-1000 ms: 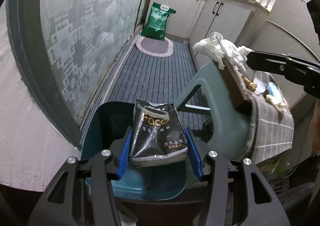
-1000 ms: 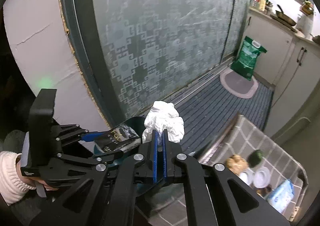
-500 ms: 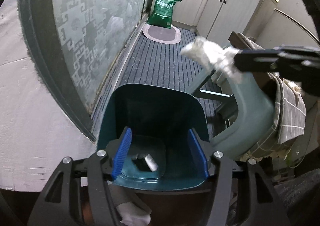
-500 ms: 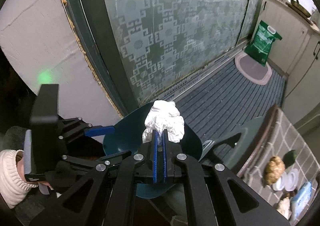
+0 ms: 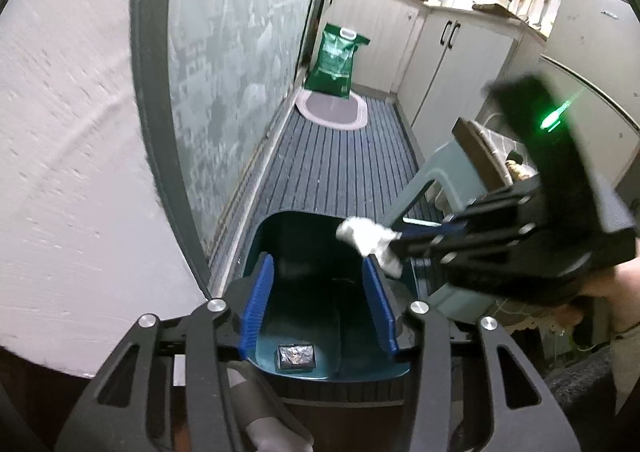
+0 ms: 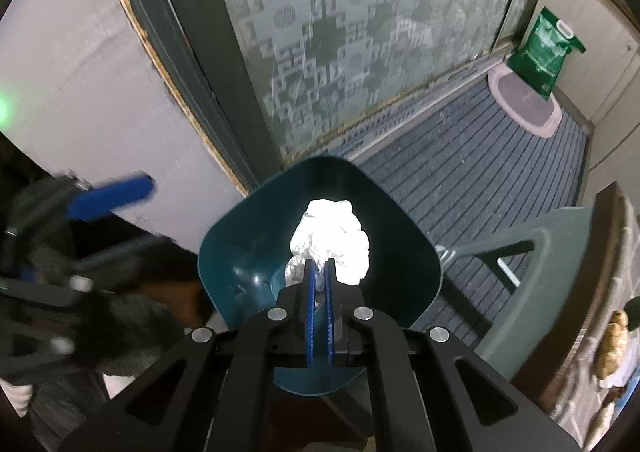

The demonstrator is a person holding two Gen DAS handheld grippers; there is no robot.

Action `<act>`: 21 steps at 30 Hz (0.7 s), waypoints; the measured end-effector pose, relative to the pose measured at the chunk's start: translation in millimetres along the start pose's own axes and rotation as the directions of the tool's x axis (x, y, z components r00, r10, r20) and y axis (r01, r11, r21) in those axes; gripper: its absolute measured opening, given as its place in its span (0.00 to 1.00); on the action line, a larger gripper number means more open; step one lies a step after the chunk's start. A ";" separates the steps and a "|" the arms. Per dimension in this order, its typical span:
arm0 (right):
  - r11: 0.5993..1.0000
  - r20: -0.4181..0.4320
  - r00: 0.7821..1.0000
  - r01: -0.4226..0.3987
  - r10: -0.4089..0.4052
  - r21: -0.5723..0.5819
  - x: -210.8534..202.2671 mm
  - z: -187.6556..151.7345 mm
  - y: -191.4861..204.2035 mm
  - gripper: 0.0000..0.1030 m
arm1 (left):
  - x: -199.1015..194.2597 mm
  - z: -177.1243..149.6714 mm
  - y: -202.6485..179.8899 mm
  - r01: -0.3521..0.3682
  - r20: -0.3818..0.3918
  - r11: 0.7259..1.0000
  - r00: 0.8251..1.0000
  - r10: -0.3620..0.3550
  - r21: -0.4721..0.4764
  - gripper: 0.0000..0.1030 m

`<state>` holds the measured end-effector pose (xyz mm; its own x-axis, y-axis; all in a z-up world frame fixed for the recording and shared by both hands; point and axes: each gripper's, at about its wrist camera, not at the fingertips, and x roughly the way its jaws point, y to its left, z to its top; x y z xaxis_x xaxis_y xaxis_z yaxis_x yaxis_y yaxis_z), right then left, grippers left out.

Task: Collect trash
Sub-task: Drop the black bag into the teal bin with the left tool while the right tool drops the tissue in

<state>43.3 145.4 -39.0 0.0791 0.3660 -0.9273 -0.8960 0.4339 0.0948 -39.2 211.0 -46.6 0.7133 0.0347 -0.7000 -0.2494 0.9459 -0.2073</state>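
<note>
Over the teal bin (image 6: 416, 252), right gripper (image 6: 320, 272) clenched on crumpled tissue (image 6: 332, 240)

I count one teal bin (image 5: 298, 248), one dark packet (image 5: 296, 356) lying in it, one white tissue wad (image 6: 330, 242), two grippers, one green sack (image 5: 335, 59), one oval mat (image 5: 332, 113), and seemingly one grey chair (image 6: 540, 292).

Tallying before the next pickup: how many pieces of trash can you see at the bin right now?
2. A dark crumpled packet lies on the bottom of the teal bin. A white paper wad is held over the bin's opening by the right gripper. More could be hidden behind it.
</note>
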 end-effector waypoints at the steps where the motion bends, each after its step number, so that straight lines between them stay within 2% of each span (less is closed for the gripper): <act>1: 1.000 -0.013 1.000 0.002 -0.002 -0.004 4.3 -0.6 1.0 0.04 | -4.1 0.5 -0.6 -0.001 0.011 1.000 1.000 0.001 0.004 0.44; 6: 0.999 -0.062 0.998 0.026 -0.027 -0.028 18.6 -4.7 4.0 0.05 | -20.1 5.2 -1.4 -0.004 0.053 1.000 0.999 0.004 0.007 0.43; 8: 0.999 -0.084 0.996 0.029 -0.032 -0.029 25.8 -7.6 4.1 0.08 | -26.0 6.8 -2.5 -0.005 0.070 1.000 0.998 0.005 0.007 0.43; 10: 0.999 -0.099 0.995 0.027 -0.031 -0.039 30.5 -10.1 5.9 0.21 | -33.4 9.2 -3.8 0.001 0.091 1.000 0.996 -0.001 0.005 0.43; 11: 0.999 -0.102 0.994 0.029 -0.034 -0.044 32.1 -11.4 7.2 0.34 | -36.6 10.3 -4.5 0.002 0.100 1.000 0.995 -0.002 0.005 0.43; 12: 0.998 -0.104 0.994 0.035 -0.040 -0.053 33.2 -13.3 9.2 0.39 | -41.0 9.0 -5.6 0.002 0.109 1.000 0.994 -0.003 0.007 0.43; 21: 0.999 -0.075 0.997 -0.024 0.021 -0.046 21.9 -17.0 14.7 0.39 | -63.4 14.7 -24.0 0.037 0.197 0.999 0.979 -0.044 0.038 0.47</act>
<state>24.4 145.8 -64.0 0.0276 0.3121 -0.9497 -0.9169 0.3863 0.1003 -68.8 190.8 12.9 0.8385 0.0556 -0.5420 -0.1975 0.9581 -0.2073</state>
